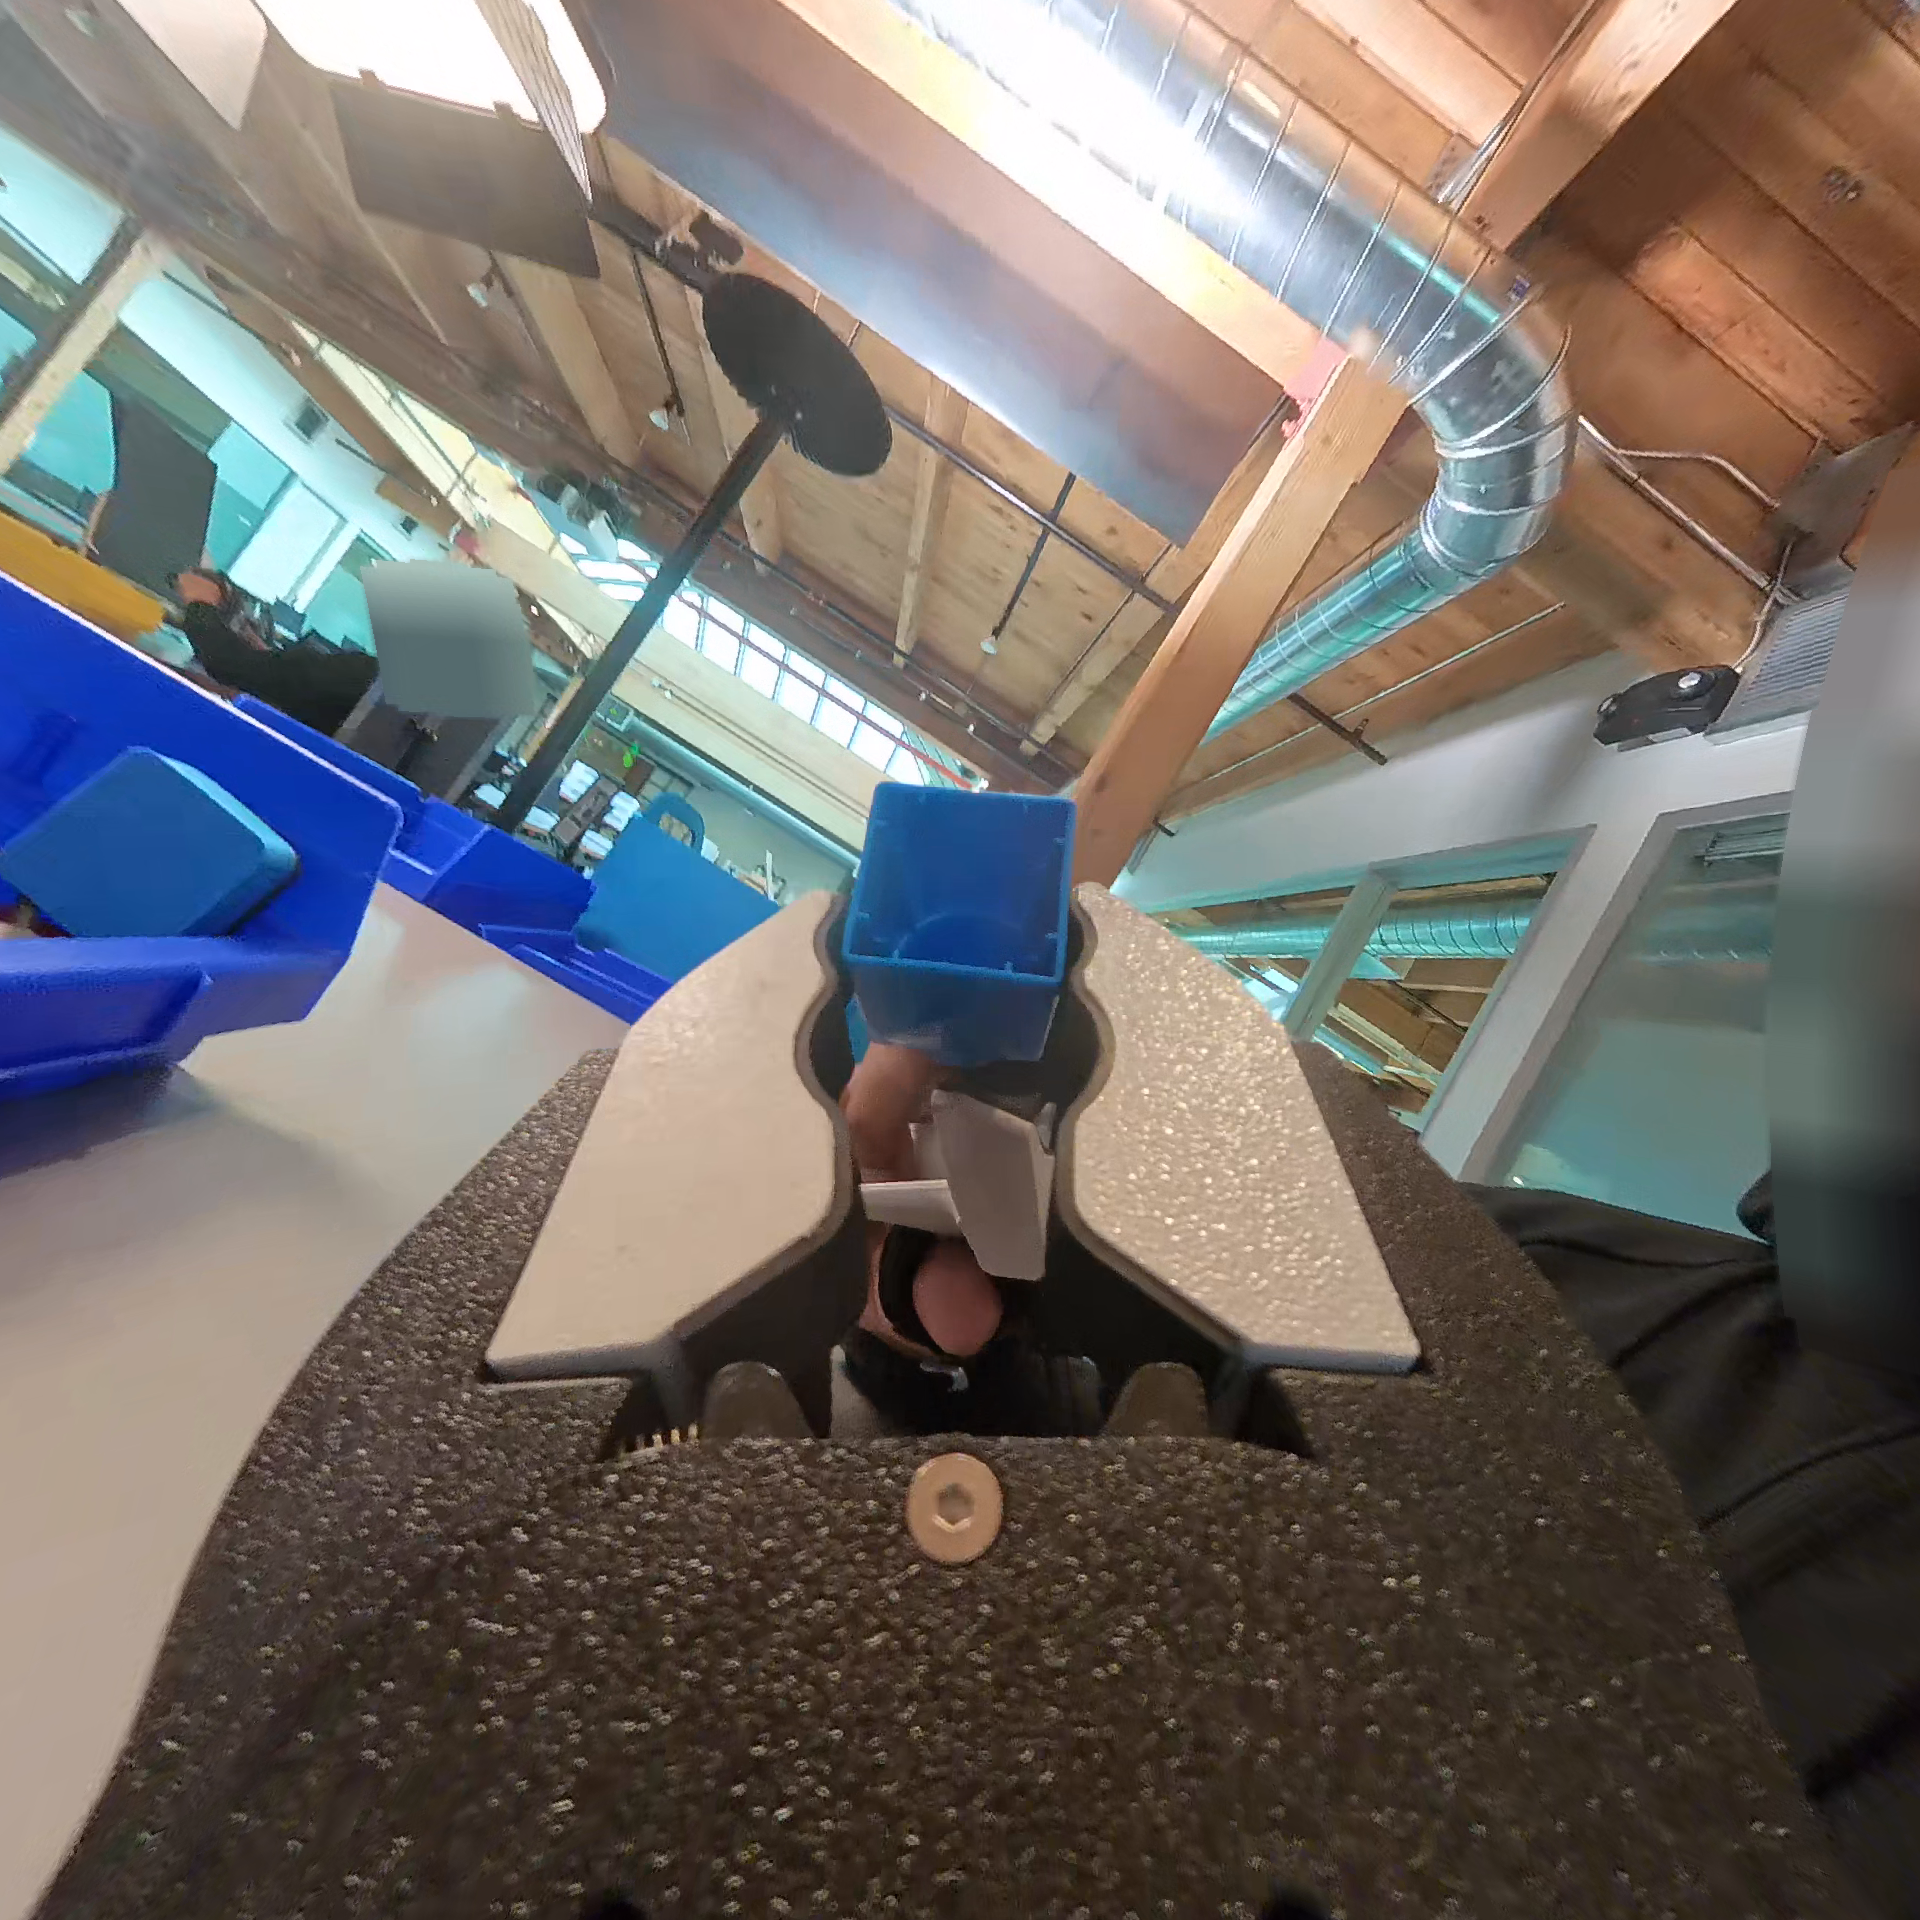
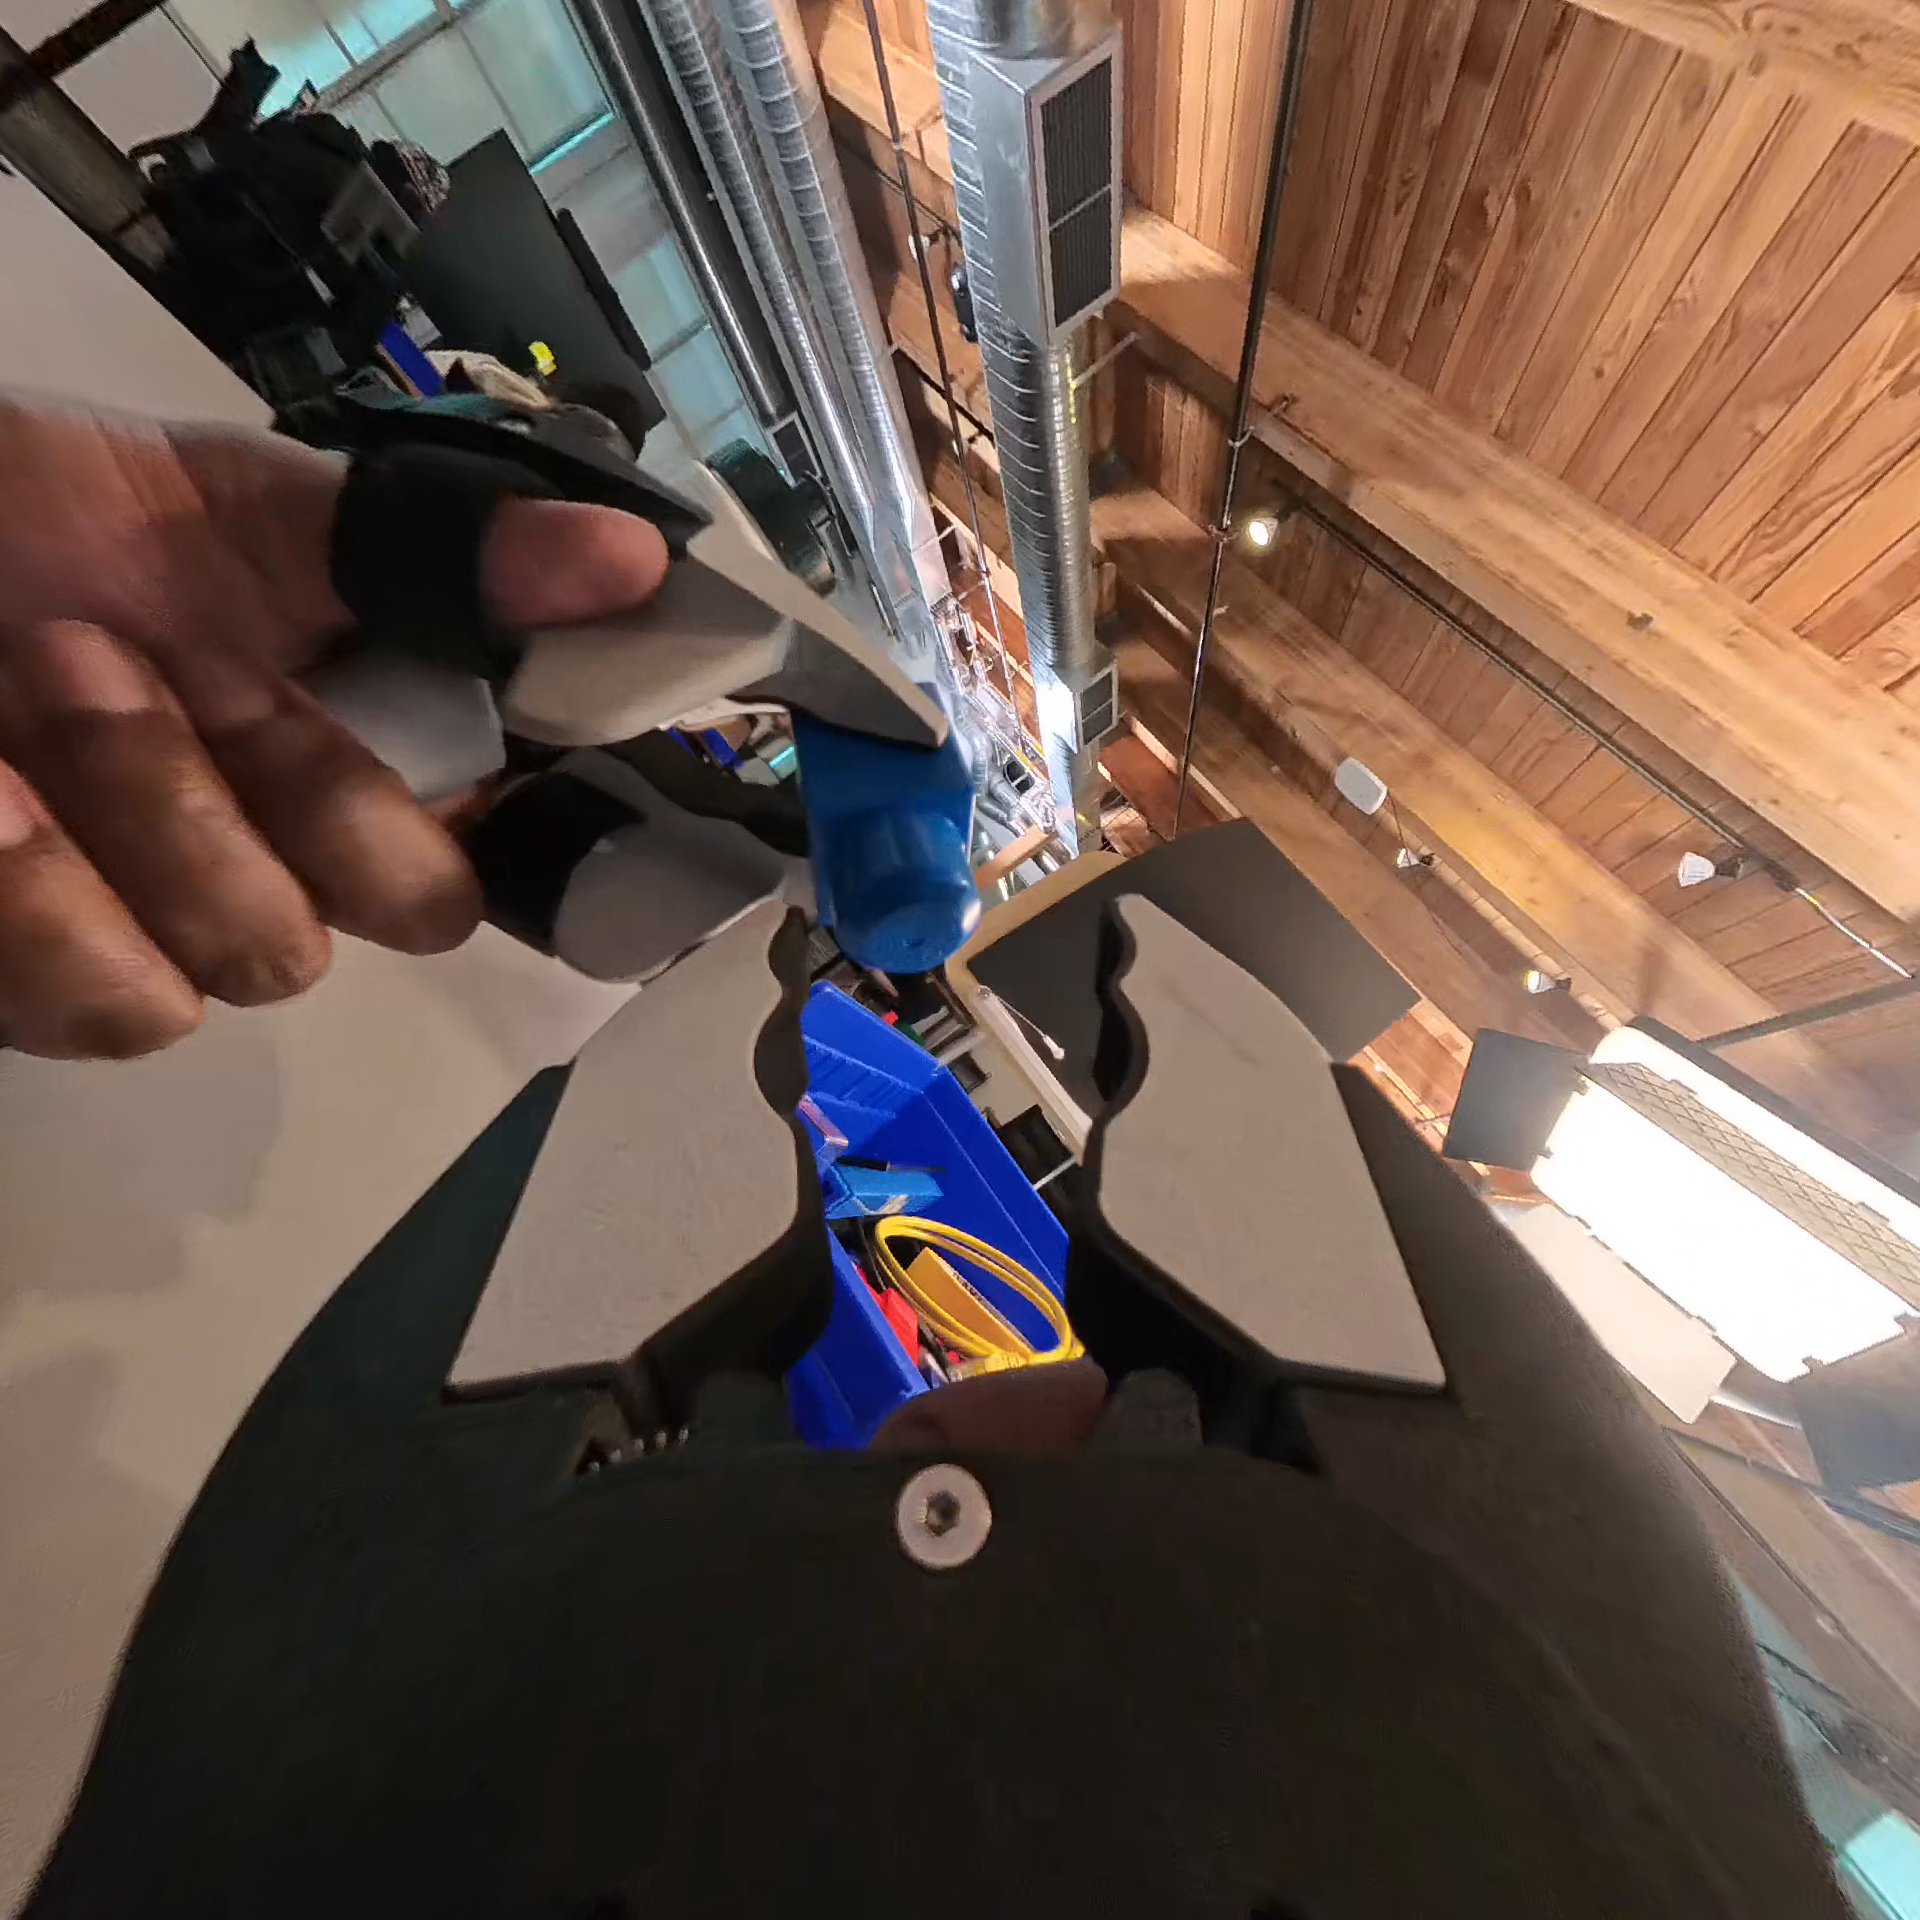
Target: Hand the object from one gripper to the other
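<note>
- Left wrist view, from the left edge: blue bins (image 1: 197,935) sit on a pale table (image 1: 312,1195), one with a blue block (image 1: 145,857) resting on its rim.
- At the middle of that view the left gripper (image 1: 961,961) is clenched on a blue plastic piece (image 1: 961,920), a hollow square tube with its open end toward the camera, held up in the air against wooden ceiling beams and a silver duct (image 1: 1475,499).
- Below the piece, between the fingers, part of the other gripper and a fingertip show, blurred.
- Right wrist view, from the left: a hand (image 2: 208,727) grips the left gripper (image 2: 883,821), whose fingers pinch the blue plastic piece (image 2: 888,842), round end down.
- Just right of and below it, the right gripper (image 2: 956,966) stands spread wide and empty; the piece hangs just above its left fingertip, contact unclear.
- Through the gap a blue bin (image 2: 935,1122) holds a yellow cable (image 2: 971,1299).
</note>
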